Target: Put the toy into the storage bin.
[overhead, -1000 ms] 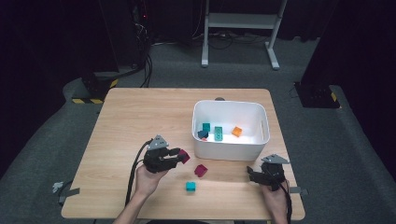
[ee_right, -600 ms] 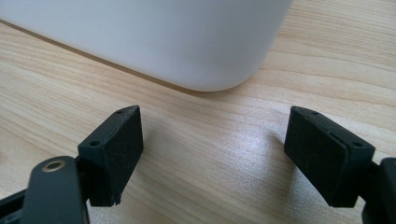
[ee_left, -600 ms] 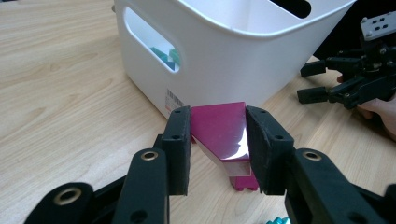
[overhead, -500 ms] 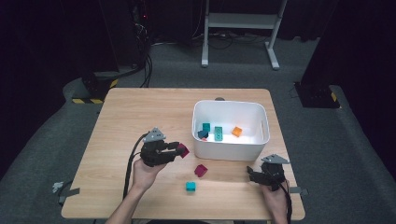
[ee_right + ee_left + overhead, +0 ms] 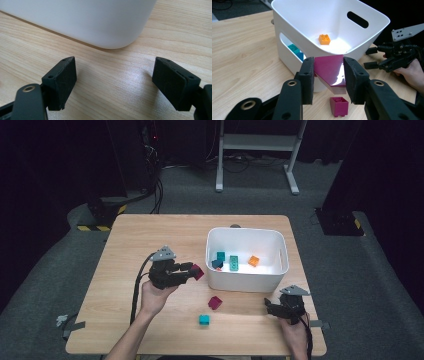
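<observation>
Clearly the left gripper has a firm hold: its two black jaws are pressed against opposite faces of a magenta block, which fills the gap between them. The block is glossy plastic, a deep pinkish purple, with a broad smooth face that catches a pale glare along one edge and a lighter underside showing at its lower corner. From above, the same gripper hangs off the surface with the block sticking out at its tip, just beside the left wall of the white bin and not over its opening.

Below the held block, a second magenta brick rests on the wooden surface, studs up, square and smaller-looking; in the high view it lies near the bin's front wall. A teal brick sits a little nearer the person, apart from the others.

Inside the bin, an orange brick with four studs lies on the white floor, and teal pieces lie to its left in the high view, one dark piece among them.

Over at the right front corner of the surface, the right gripper is low and its jaws stand wide apart with nothing between them; its own view looks across bare wood grain at the bin's rounded corner.
</observation>
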Action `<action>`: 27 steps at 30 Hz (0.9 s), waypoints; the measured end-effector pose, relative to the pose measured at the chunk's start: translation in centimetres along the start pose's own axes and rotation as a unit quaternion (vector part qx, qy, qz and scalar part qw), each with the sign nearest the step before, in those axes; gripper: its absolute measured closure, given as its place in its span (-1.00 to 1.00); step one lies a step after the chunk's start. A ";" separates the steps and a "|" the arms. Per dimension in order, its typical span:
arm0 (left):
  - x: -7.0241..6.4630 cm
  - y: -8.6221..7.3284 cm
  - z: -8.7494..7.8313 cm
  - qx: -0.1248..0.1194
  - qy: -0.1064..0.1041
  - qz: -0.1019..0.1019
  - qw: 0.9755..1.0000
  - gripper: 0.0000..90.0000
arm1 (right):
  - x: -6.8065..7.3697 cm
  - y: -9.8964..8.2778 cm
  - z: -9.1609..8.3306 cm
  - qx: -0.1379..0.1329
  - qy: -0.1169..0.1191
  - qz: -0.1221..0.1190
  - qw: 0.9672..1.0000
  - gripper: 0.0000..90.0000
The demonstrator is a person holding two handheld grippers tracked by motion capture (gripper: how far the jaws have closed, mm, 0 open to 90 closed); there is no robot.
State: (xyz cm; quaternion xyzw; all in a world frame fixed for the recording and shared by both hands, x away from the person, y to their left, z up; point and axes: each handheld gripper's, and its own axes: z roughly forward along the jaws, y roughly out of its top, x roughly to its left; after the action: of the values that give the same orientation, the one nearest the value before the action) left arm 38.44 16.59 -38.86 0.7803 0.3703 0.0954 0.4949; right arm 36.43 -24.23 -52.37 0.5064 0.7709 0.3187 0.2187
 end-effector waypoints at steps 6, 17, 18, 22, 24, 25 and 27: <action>-0.2 1.4 -0.2 -0.006 -0.005 0.007 1.000 0.38 | 0.0 0.0 0.0 0.000 0.000 0.000 1.000 -0.57; -0.4 3.7 -0.1 -0.017 -0.015 0.014 1.000 0.38 | 0.0 0.0 0.0 0.000 0.000 0.000 1.000 -0.57; -0.4 3.9 -0.1 -0.019 -0.017 0.014 1.000 0.38 | 0.0 0.0 0.0 0.000 0.000 0.000 1.000 -0.57; -0.4 4.6 0.3 -0.020 -0.021 0.016 0.999 0.38 | 0.0 0.0 0.0 0.000 0.000 0.000 1.000 -0.57; -0.4 4.9 0.6 -0.019 -0.022 0.015 0.999 0.38 | 0.0 0.0 0.0 0.000 0.000 0.000 1.000 -0.57; -0.4 5.1 0.8 -0.018 -0.023 0.014 0.999 0.38 | 0.0 0.0 0.0 0.000 0.000 0.000 1.000 -0.57; -0.5 5.4 1.1 -0.018 -0.023 0.016 0.999 0.38 | 0.0 0.0 0.0 0.000 0.000 0.000 1.000 -0.57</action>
State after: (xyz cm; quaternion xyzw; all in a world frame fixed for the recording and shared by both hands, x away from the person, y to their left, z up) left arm 41.31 14.23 -34.75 0.7789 0.3442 0.0918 0.5161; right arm 36.44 -24.24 -52.37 0.5063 0.7709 0.3186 0.2187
